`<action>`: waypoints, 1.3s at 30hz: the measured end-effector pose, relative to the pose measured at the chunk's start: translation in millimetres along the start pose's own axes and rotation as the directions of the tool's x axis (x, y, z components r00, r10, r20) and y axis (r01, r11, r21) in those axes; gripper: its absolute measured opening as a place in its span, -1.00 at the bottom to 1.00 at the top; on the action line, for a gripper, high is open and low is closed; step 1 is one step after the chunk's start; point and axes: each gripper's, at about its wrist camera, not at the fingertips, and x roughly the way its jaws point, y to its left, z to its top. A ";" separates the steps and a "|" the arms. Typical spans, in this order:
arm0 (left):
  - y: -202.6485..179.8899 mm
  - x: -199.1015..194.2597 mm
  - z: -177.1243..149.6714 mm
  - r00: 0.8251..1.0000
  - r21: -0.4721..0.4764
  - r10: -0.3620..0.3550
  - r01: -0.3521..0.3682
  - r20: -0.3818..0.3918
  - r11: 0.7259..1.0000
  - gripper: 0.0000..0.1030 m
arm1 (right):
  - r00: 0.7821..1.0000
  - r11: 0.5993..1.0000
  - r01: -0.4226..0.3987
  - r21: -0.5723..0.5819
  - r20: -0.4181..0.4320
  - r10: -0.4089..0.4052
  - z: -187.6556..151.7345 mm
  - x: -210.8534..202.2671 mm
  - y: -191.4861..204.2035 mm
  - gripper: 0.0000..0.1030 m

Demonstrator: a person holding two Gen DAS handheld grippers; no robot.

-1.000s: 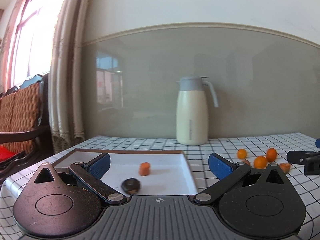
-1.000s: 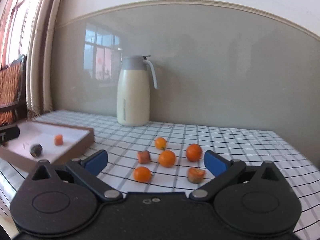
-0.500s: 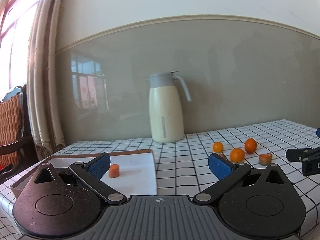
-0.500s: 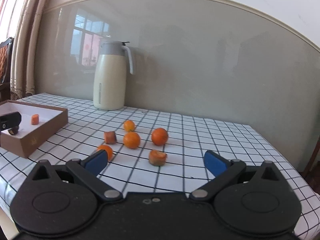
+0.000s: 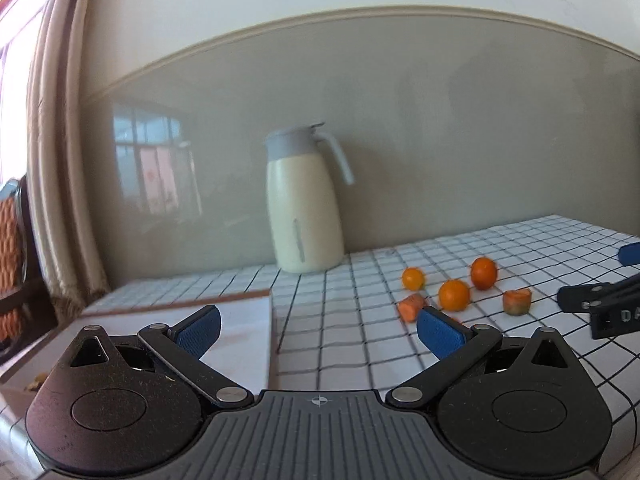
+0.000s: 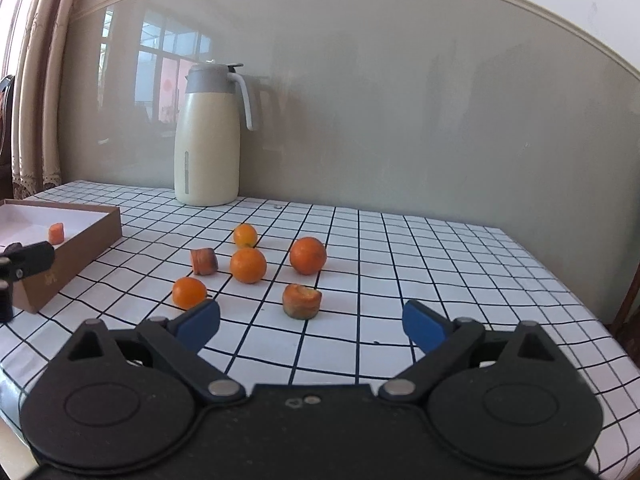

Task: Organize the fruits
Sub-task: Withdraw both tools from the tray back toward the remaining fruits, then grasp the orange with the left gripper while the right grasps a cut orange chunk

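Observation:
Several small oranges lie on the checked tablecloth: one far, one middle, one right, one near. Two carrot chunks lie among them. A brown box with a white inside holds a carrot piece. My right gripper is open and empty, just short of the near fruits. My left gripper is open and empty above the box's right edge; oranges and carrot chunks lie to its right.
A cream jug with a grey lid stands at the back against the grey wall; it also shows in the left wrist view. Curtains and a wooden chair are at the left. The table edge runs at the right.
My left gripper has swung right, off the box toward the loose fruits; the dark fruit in the box is out of its view. My right gripper has moved closer to the fruits.

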 end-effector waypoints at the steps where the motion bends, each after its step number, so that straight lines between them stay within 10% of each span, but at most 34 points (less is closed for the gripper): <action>1: -3.3 1.7 -0.4 1.000 -0.003 -0.009 0.009 0.008 1.000 1.00 | 1.000 1.000 -0.002 0.005 -0.002 0.002 0.2 1.4 -1.3 0.76; 16: -34.0 48.9 -1.0 0.986 -0.052 -0.150 0.146 -0.070 0.988 1.00 | 0.998 1.000 -0.018 0.023 -0.064 0.020 9.6 44.2 -3.4 0.44; 20: -46.3 63.6 1.8 0.977 -0.034 -0.176 0.173 -0.124 0.984 0.51 | 0.996 0.999 -0.016 0.041 -0.087 0.019 8.4 55.7 -6.4 0.32; 31: -61.9 98.4 -0.6 0.943 -0.082 -0.224 0.210 -0.246 0.974 0.05 | 0.989 0.997 -0.044 0.058 -0.138 0.051 7.7 74.9 -11.2 0.06; 39: -69.6 110.6 3.2 0.926 -0.089 -0.251 0.235 -0.283 0.968 0.04 | 0.981 0.997 -0.065 0.040 -0.182 0.072 11.5 92.9 -2.6 -0.21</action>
